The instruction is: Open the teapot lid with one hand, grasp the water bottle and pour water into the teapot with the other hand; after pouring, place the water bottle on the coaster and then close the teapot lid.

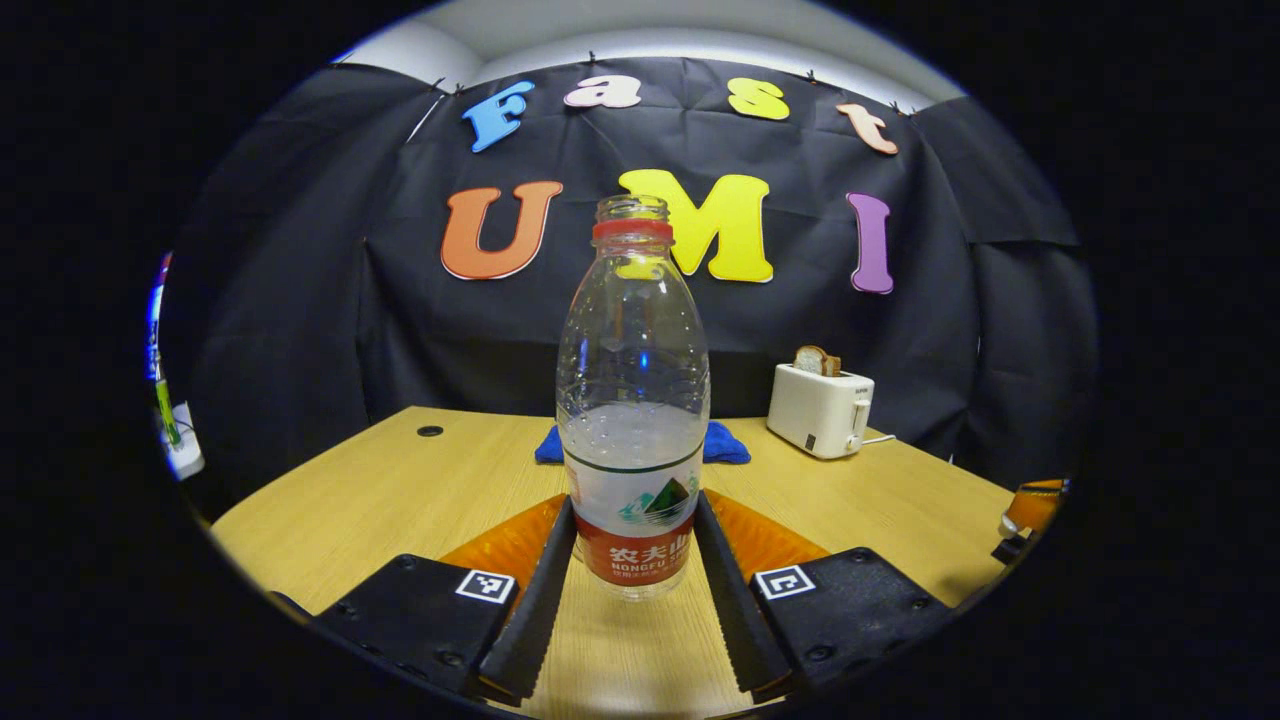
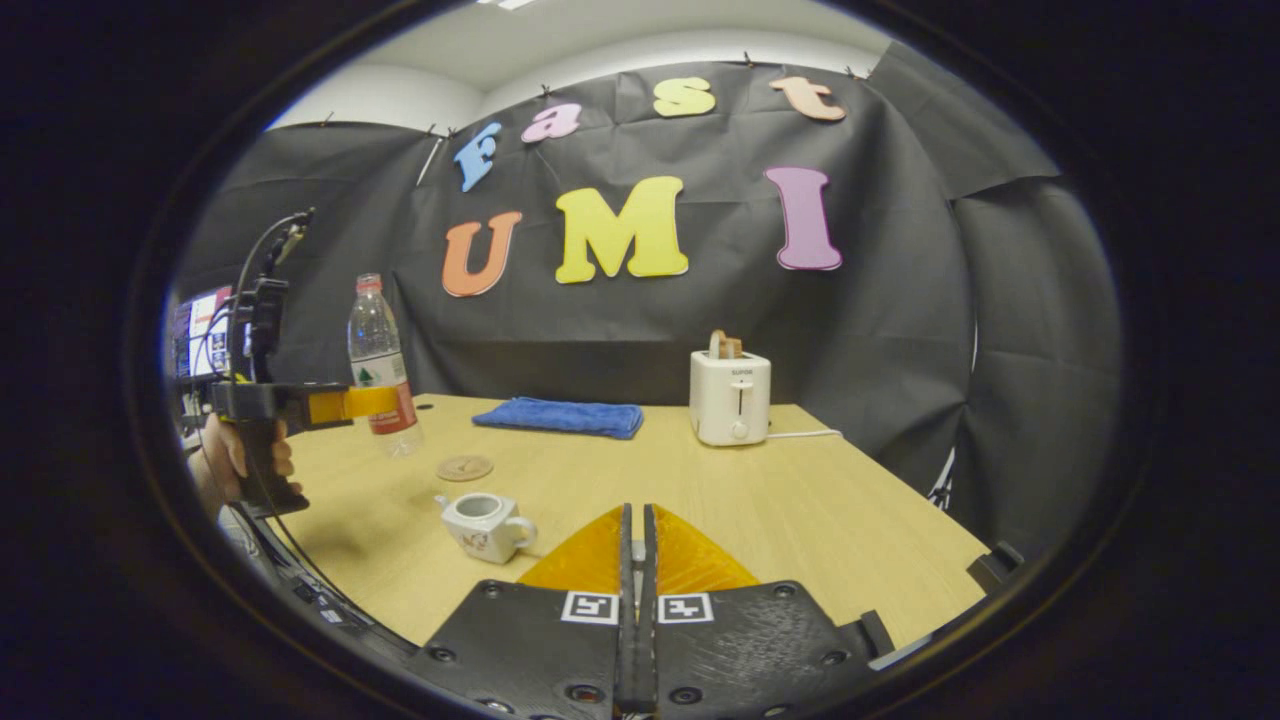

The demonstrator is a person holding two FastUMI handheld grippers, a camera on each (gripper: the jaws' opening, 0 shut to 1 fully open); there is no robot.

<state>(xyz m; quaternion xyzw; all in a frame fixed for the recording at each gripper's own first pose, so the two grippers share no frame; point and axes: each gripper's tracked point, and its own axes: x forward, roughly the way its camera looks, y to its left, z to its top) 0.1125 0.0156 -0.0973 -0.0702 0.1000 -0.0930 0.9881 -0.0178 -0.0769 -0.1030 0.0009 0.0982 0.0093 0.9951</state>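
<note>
- left gripper view: my left claw (image 1: 632,560) has its two fingers closed partway onto the clear plastic water bottle with a red-and-white label (image 1: 632,420), one finger pressing each side of the label band.
- the bottle stands upright, uncapped, with a red ring at the neck and water reaching roughly the top of the label; i cannot tell whether its base touches the light wooden surface (image 1: 400,480) or sits just above it.
- behind the bottle a folded blue cloth (image 1: 725,443) lies on the surface, and a white toaster with a slice of bread in its slot (image 1: 820,408) stands farther right.
- right gripper view: my right claw (image 2: 636,560) has its fingers pressed together with nothing visible between them, low over the near edge of the surface.
- ahead to the left sits the small white ceramic teapot (image 2: 487,524), its top open, handle toward me.
- a round tan coaster (image 2: 465,467) lies just beyond the teapot, apart from it.
- farther left, a hand (image 2: 235,450) holds the left claw around the bottle, which stands beside the coaster, not on it.
- the cloth and toaster sit at the back.
</note>
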